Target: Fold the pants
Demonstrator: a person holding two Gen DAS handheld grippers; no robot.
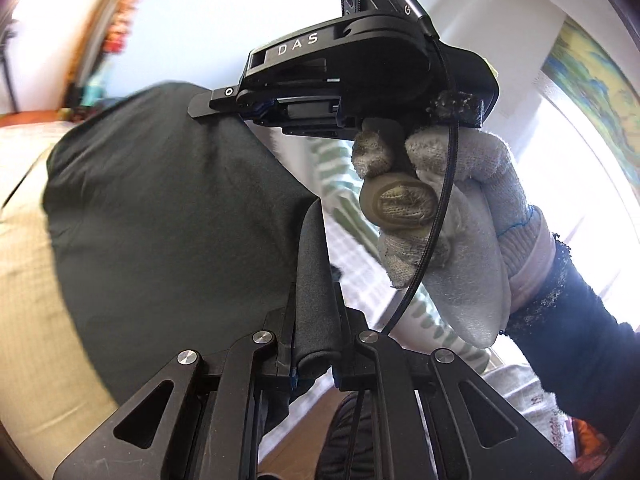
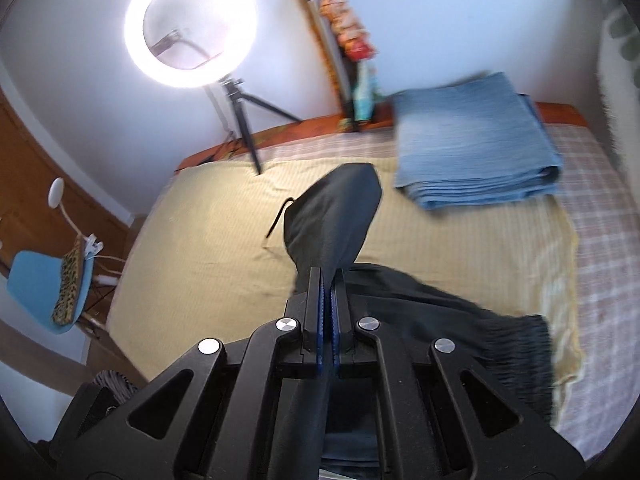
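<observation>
The black pants (image 1: 160,208) hang lifted between both grippers above the bed. My left gripper (image 1: 316,280) is shut on a rolled fold of the fabric at the bottom of the left wrist view. My right gripper (image 1: 204,105), held by a gloved hand (image 1: 460,208), pinches the upper edge of the same cloth. In the right wrist view, my right gripper (image 2: 328,272) is shut on the pants (image 2: 336,208), and a flap with a drawstring sticks out past its fingertips. The rest of the cloth trails down onto the yellow bed cover (image 2: 208,240) at the lower right.
A folded blue blanket (image 2: 476,152) lies at the far right of the bed on a checked sheet (image 2: 600,240). A ring light (image 2: 190,28) on a tripod (image 2: 240,120) stands behind the bed. A blue chair (image 2: 36,284) stands at the left.
</observation>
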